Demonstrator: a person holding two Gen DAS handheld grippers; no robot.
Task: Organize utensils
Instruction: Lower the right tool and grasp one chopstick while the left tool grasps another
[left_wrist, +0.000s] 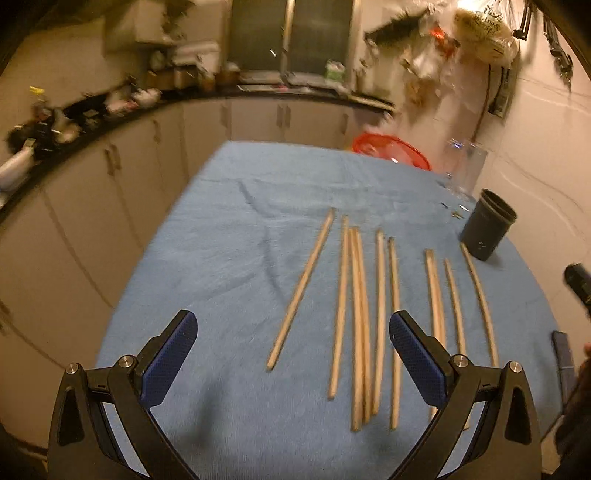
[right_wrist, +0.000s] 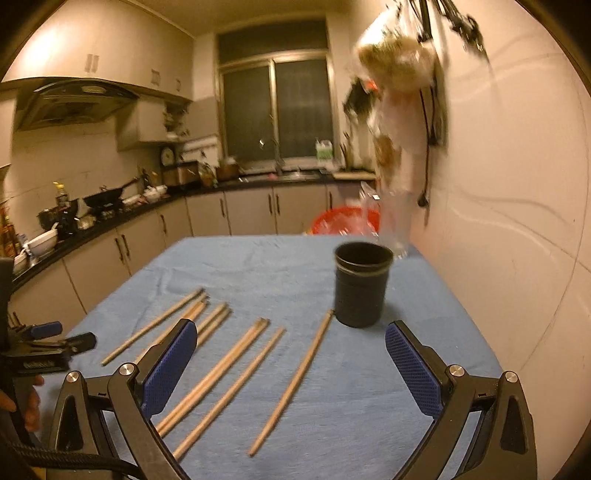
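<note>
Between and just ahead of both sets of jaws: loose wooden chopsticks (left_wrist: 354, 317) lying flat on the blue cloth (left_wrist: 229, 236) over the surface, roughly parallel, none in the holder yet. Left gripper (left_wrist: 291, 358) released, jaws spread wide, nothing between them. Right gripper (right_wrist: 290, 363) likewise released and empty.

Dark cylindrical cup (right_wrist: 363, 283), upright, stands ahead of the right jaws, slightly toward their right finger. One chopstick (right_wrist: 293, 384) has its far tip touching or nearly touching the cup's base; cannot tell which.

Risks, judged from this layout:
- Sticks are thin and flat on soft cloth; closing jaws may pinch cloth with the stick, or roll the stick away.
- Middle sticks ahead of the left jaws lie touching each other; a grasp there may lift two, or drag a neighbour.
- Cup looks light and tall; a stick entering at an angle could tip it, as could a nudge on the stick at its base.
- Both views show some motion blur, so fine positions are uncertain.

Surroundings: clear glass vessel (left_wrist: 463, 166) beyond the cup, red basin (right_wrist: 345, 221) further beyond, past the surface's far edge. Wall close on the right-finger side of the right jaws, limiting swing there. Left gripper is visible off the left finger of the right jaws; the two tools could crowd over the middle sticks.
</note>
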